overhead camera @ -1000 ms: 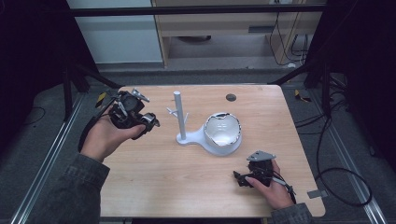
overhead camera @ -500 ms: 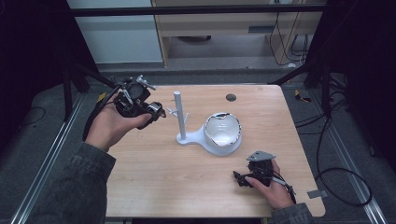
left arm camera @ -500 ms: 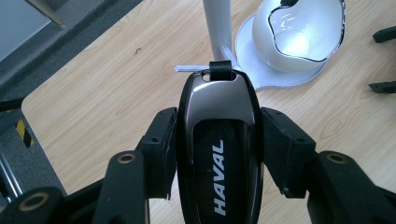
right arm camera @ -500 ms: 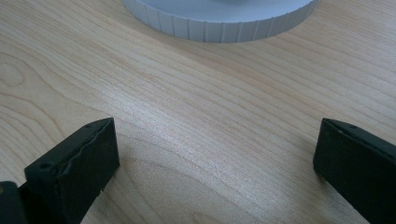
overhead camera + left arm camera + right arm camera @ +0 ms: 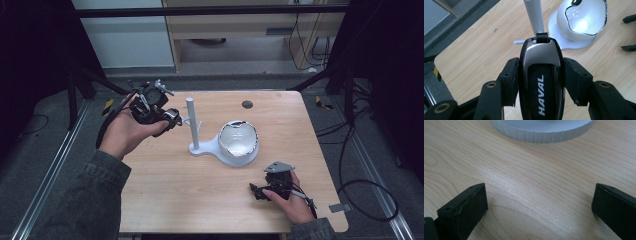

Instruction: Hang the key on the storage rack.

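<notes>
Overhead, I see my left hand-held gripper (image 5: 167, 117) raised left of the white post stand (image 5: 192, 125), my right hand-held gripper (image 5: 265, 190) resting on the tabletop (image 5: 200, 195) below the stand's bowl (image 5: 239, 140). Left gripper view: jaws clamp a black HAVAL key fob (image 5: 540, 80), its loop near the post. Right gripper view: jaws spread wide, empty, facing the stand's base.

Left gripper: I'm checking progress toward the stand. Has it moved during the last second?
Yes. In the high view the left gripper, shut on the car key, has moved up and right, closer to the white post.
</notes>
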Action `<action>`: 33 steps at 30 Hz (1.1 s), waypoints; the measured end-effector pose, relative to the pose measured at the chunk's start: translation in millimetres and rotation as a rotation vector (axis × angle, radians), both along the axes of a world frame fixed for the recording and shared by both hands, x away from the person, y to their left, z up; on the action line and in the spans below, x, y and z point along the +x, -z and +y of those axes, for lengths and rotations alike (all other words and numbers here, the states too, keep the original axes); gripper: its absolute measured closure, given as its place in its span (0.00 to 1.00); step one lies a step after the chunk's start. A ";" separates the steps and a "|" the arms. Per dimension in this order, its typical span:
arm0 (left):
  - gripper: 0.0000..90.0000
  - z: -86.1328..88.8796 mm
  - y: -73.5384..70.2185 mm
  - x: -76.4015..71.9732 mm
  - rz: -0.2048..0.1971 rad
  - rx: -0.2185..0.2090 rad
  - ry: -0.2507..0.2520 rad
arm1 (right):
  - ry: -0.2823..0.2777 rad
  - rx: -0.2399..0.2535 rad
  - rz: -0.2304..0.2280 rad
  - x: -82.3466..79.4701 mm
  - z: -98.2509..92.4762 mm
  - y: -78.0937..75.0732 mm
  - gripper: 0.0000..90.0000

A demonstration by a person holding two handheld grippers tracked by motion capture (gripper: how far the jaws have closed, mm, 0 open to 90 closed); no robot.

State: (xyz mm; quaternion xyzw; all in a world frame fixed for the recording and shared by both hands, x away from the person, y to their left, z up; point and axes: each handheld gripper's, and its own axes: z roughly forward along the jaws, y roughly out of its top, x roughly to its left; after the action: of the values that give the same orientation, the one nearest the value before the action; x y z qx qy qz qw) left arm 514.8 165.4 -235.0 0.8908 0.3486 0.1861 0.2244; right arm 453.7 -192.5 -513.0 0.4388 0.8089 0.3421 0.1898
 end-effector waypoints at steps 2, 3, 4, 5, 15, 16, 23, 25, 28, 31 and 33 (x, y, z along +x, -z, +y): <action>0.54 -0.5 -0.2 0.4 -0.001 0.000 0.000 | 0.000 0.000 0.000 0.0 0.0 0.0 0.01; 0.54 -0.7 -0.2 0.9 0.000 0.001 0.000 | 0.000 0.000 0.000 0.0 0.0 0.0 0.01; 0.54 -1.0 0.0 1.4 0.001 0.002 0.000 | 0.000 0.000 0.000 0.0 0.0 0.0 0.01; 0.54 -1.1 -0.1 2.0 0.001 0.005 0.000 | 0.000 0.000 0.000 0.0 0.0 0.0 0.01; 0.54 -4.1 -1.1 1.0 -0.002 0.008 0.007 | 0.000 0.000 0.000 0.0 0.0 0.0 0.01; 0.54 -4.4 -1.3 0.3 -0.002 0.007 0.010 | 0.000 0.000 0.000 0.0 0.0 0.0 0.01; 0.54 -6.7 -2.3 2.2 -0.008 0.000 0.007 | 0.000 0.000 0.000 0.0 0.0 0.0 0.01; 0.54 -7.9 -1.9 5.3 -0.011 0.001 0.002 | 0.000 0.000 0.000 0.0 0.0 0.0 0.01; 0.54 -8.5 -1.3 7.5 -0.010 -0.001 -0.001 | 0.000 0.000 0.000 0.0 0.0 0.0 0.01; 0.54 -10.5 1.3 11.2 -0.009 0.003 -0.004 | 0.000 0.000 0.000 0.0 0.0 0.0 0.01; 0.54 -11.3 2.8 12.6 -0.010 0.011 -0.005 | 0.000 0.000 0.000 0.0 0.0 0.0 0.01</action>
State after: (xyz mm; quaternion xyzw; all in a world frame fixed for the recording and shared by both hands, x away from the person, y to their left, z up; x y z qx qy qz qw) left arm 527.4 154.1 -237.7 0.8901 0.3488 0.1929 0.2208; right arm 453.7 -192.5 -513.0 0.4386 0.8090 0.3422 0.1899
